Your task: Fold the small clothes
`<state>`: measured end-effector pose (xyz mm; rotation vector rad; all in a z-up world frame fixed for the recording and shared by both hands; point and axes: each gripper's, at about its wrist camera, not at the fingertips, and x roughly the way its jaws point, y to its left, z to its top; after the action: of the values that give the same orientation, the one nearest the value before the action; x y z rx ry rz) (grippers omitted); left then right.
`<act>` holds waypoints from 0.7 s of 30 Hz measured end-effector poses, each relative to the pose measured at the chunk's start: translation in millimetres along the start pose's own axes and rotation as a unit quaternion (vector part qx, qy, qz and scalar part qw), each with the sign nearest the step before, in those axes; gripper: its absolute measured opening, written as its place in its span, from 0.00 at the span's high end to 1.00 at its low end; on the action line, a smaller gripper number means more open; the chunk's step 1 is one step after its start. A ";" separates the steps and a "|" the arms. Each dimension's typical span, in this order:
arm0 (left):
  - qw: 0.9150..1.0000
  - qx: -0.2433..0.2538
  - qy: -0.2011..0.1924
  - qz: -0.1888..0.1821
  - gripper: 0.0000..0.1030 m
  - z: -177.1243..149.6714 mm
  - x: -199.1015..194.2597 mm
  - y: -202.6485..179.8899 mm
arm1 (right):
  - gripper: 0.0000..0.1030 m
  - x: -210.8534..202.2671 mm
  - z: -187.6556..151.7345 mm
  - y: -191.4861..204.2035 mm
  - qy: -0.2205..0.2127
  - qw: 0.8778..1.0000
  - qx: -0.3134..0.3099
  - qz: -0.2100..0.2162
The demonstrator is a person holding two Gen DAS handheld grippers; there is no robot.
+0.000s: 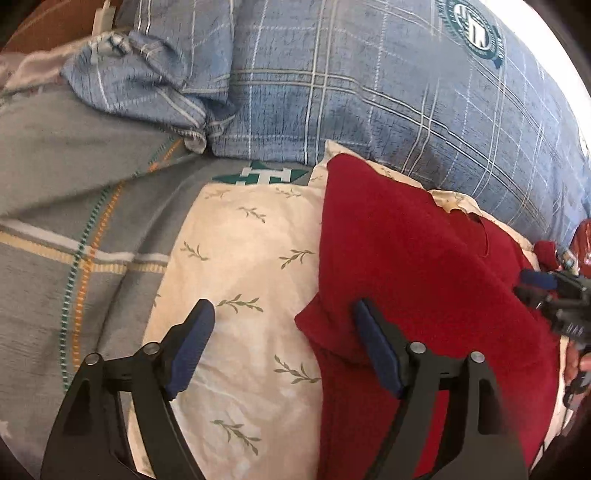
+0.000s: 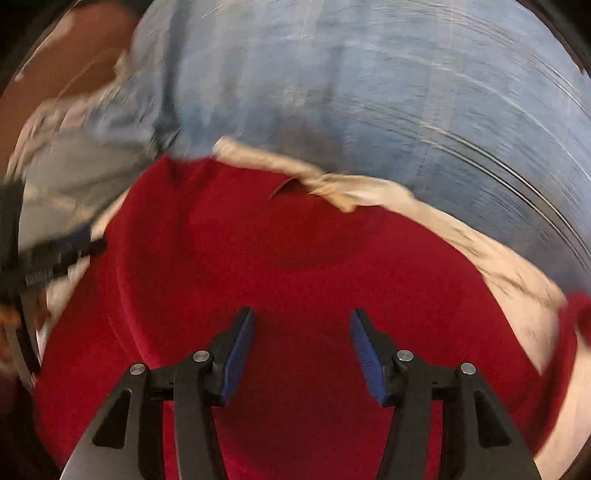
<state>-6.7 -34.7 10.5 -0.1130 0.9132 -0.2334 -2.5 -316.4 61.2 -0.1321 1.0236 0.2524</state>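
Left tongs (image 1: pixel 282 325) stood wide apart, nothing between the blue pads. The left finger hung over the cream leaf-print cloth (image 1: pixel 240 258); the right finger hung over the near left corner of the red garment (image 1: pixel 424 258), and whether it touched the cloth could not be told.

Right tongs (image 2: pixel 303 332) stood apart too, pads clear of any fabric, pointed down over the middle of the red garment (image 2: pixel 295 258). That view was heavily motion-blurred, so fine detail was lost.

Red garment lay flat on the cream cloth, directly ahead of and under both tongs. Its left edge ran straight away from the left tongs. A short slit or opening showed at its far edge, cream cloth showing just beyond.

Surroundings, all on the bed:
- Blue plaid bedding (image 1: pixel 406 92) beyond the garment, with a round green-and-white emblem (image 1: pixel 474 29) far right.
- A crumpled blue plaid piece (image 1: pixel 147 85) far left of the left tongs.
- Grey striped blanket (image 1: pixel 55 221) left of the left tongs, with a green-and-white logo (image 1: pixel 260 176) at the far edge of the cream cloth.
- Brown wood (image 1: pixel 48 29) at far left, likely the bed frame.

From the left view, the right tongs entered at the right edge, over the garment's right side. Nothing stood between either tool and the garment.

No containers in sight.
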 end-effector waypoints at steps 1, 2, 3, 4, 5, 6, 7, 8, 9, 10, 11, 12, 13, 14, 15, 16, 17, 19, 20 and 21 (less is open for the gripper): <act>1.000 -0.002 0.001 -0.003 0.22 0.3 1.0 0.5 | 0.47 1.6 -1.7 4.7 0.007 1.000 -0.014 0.006; 1.000 -0.002 0.002 -0.005 0.22 0.1 2.0 0.3 | 0.47 5.5 -3.0 8.6 0.014 1.000 -0.024 0.013; 1.000 -0.002 0.001 -0.005 0.22 -0.3 2.7 -0.1 | 0.48 4.5 -11.1 10.7 0.017 0.999 -0.028 0.015; 1.000 -0.002 0.001 -0.006 0.21 -0.9 3.0 -0.3 | 0.54 5.0 -12.2 12.9 0.016 0.999 -0.032 0.015; 1.000 -0.003 0.000 -0.006 0.21 -0.8 3.0 0.0 | 0.61 3.8 -13.4 15.0 0.013 0.999 -0.037 0.020; 1.000 -0.004 0.001 -0.007 0.21 -1.1 3.0 0.3 | 0.71 3.1 -14.7 17.9 0.014 0.999 -0.040 0.027; 1.000 -0.005 0.001 -0.008 0.21 -1.3 3.1 0.7 | 0.81 2.0 -15.3 20.2 0.014 0.999 -0.044 0.026; 1.000 -0.006 0.001 -0.009 0.21 -1.5 3.1 0.9 | 0.87 0.5 -16.3 24.5 0.010 0.998 -0.055 0.014; 1.000 -0.006 0.000 -0.009 0.21 -1.9 2.4 0.9 | 0.95 -1.3 -17.5 30.4 0.006 0.998 -0.069 -0.003; 1.000 -0.006 -0.001 -0.008 0.21 -2.0 1.7 0.3 | 0.96 -3.2 -18.8 35.9 0.003 0.996 -0.082 -0.023; 1.000 -0.005 -0.004 -0.006 0.21 -2.1 0.4 0.2 | 0.96 -4.4 -17.4 37.7 0.000 0.996 -0.088 -0.034; 1.000 -0.002 -0.012 -0.003 0.21 -2.8 -3.0 -1.7 | 0.97 -9.1 -17.4 39.3 -0.010 0.995 -0.090 -0.050; 1.000 0.001 -0.017 -0.001 0.21 -2.7 -4.8 -2.2 | 0.97 -14.3 -16.4 37.2 -0.019 0.994 -0.091 -0.063; 1.000 0.004 -0.023 0.002 0.21 -2.7 -6.8 -3.9 | 0.97 -21.1 -14.9 34.6 -0.038 0.991 -0.088 -0.088; 1.000 0.008 -0.026 0.003 0.21 -2.8 -8.1 -5.4 | 0.97 -25.2 -11.4 29.8 -0.051 0.990 -0.078 -0.104; 1.000 0.011 -0.026 0.002 0.21 -2.4 -7.9 -6.5 | 0.97 -27.9 -10.7 23.8 -0.054 0.991 -0.063 -0.107; 1.000 0.014 -0.024 0.000 0.21 -2.3 -6.8 -7.6 | 0.97 -26.4 -9.4 16.5 -0.053 0.992 -0.041 -0.111; 1.000 0.018 -0.019 0.002 0.21 -2.3 -4.8 -9.2 | 0.96 -12.7 -11.0 7.2 -0.036 0.991 -0.016 -0.130; 1.000 0.018 -0.019 0.002 0.21 -2.3 -4.8 -9.2 | 0.96 -3.5 -13.5 5.7 -0.018 0.992 -0.011 -0.126; 1.000 0.017 -0.020 0.001 0.21 -2.2 -5.4 -8.7 | 0.94 1.7 -15.9 4.7 -0.006 0.992 -0.007 -0.125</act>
<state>-12.9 -41.8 15.0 -0.0847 0.8701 -0.2435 -16.1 -315.3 51.6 -0.2689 0.9831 0.0325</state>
